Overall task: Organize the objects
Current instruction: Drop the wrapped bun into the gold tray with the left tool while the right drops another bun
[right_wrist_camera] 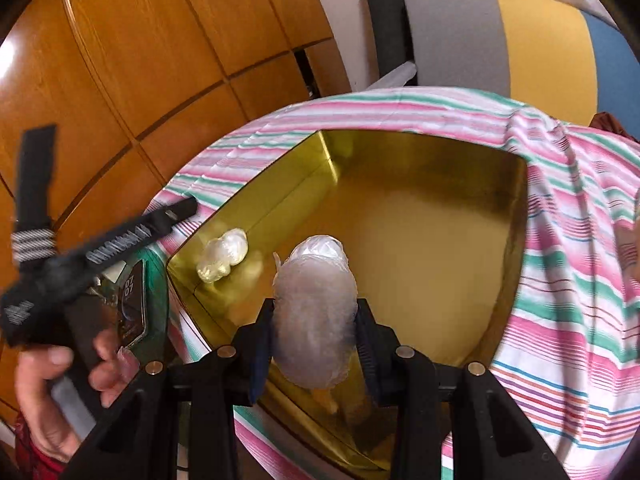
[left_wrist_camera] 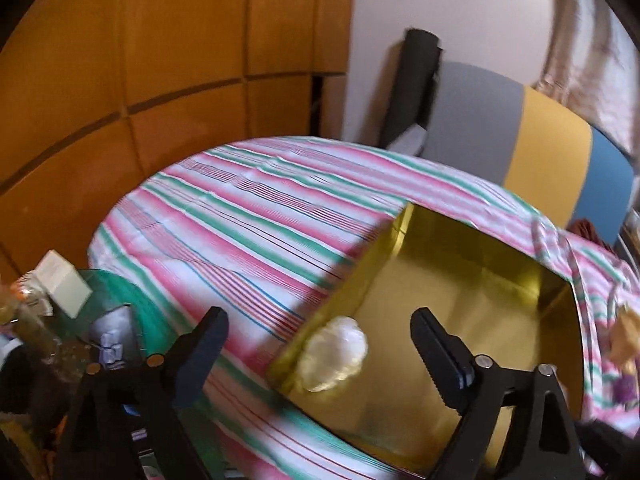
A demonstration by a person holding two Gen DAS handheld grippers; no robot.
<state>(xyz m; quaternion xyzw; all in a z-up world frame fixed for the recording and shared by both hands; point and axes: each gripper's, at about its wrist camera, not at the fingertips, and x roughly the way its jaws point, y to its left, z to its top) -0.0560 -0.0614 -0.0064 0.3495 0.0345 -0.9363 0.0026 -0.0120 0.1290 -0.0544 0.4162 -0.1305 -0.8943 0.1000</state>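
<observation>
Pinching a cloudy white plastic-wrapped bundle between its black fingers, the right gripper hangs over the shiny gold rectangular box at the centre of the right wrist frame. A smaller glossy white wrapped lump lies inside the box, near its left wall. The left gripper stands spread wide with nothing between its fingers, low in the left wrist frame. The box sits on a pink, green and white striped cloth.

Box on striped cloth; small wrapped lump inside, against left wall; chair behind.
</observation>
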